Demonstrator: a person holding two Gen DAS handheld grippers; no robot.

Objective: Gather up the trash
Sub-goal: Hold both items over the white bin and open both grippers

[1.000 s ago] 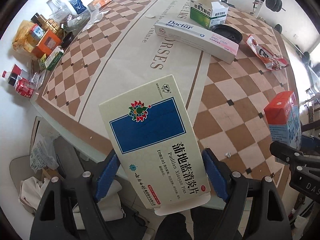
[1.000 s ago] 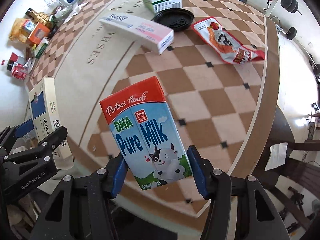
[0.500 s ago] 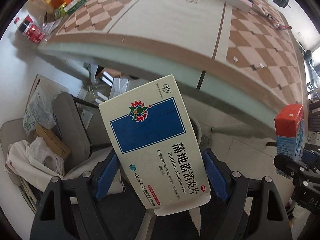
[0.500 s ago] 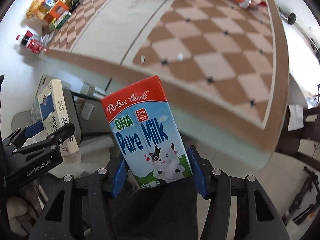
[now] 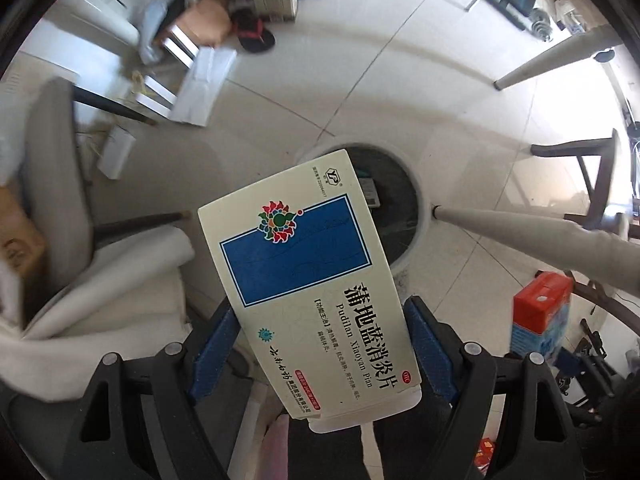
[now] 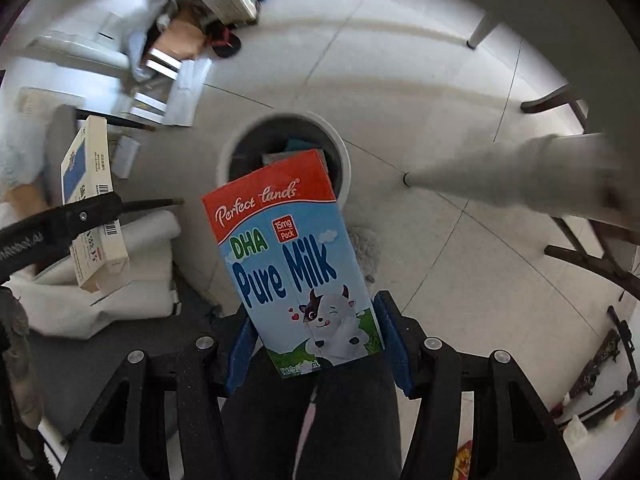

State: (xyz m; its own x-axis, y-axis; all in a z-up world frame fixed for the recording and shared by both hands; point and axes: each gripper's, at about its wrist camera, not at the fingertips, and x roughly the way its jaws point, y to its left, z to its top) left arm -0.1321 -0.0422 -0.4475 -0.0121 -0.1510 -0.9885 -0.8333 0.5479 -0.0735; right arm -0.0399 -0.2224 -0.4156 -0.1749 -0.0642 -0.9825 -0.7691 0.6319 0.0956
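Observation:
My left gripper [image 5: 320, 344] is shut on a cream and blue medicine box [image 5: 304, 276], held above the floor. My right gripper [image 6: 316, 340] is shut on a red and blue Pure Milk carton [image 6: 292, 264]. A round white-rimmed trash bin [image 5: 404, 200] with a dark liner stands on the floor below, partly hidden behind each held item; in the right wrist view the bin [image 6: 244, 144] holds some items. The milk carton [image 5: 540, 316] shows at the right of the left wrist view, and the medicine box [image 6: 94, 196] at the left of the right wrist view.
Table legs [image 5: 540, 236] slant across the white tiled floor [image 5: 360, 80]. A grey chair [image 5: 56, 184] with white cloth [image 5: 120, 288] stands at the left. Boxes, papers and a slipper [image 5: 256, 36] lie at the back. A dark chair frame [image 5: 592, 184] is at the right.
Both grippers swung down from the table edge to point at the floor; the table top left view and the trash bin now lies under both held items.

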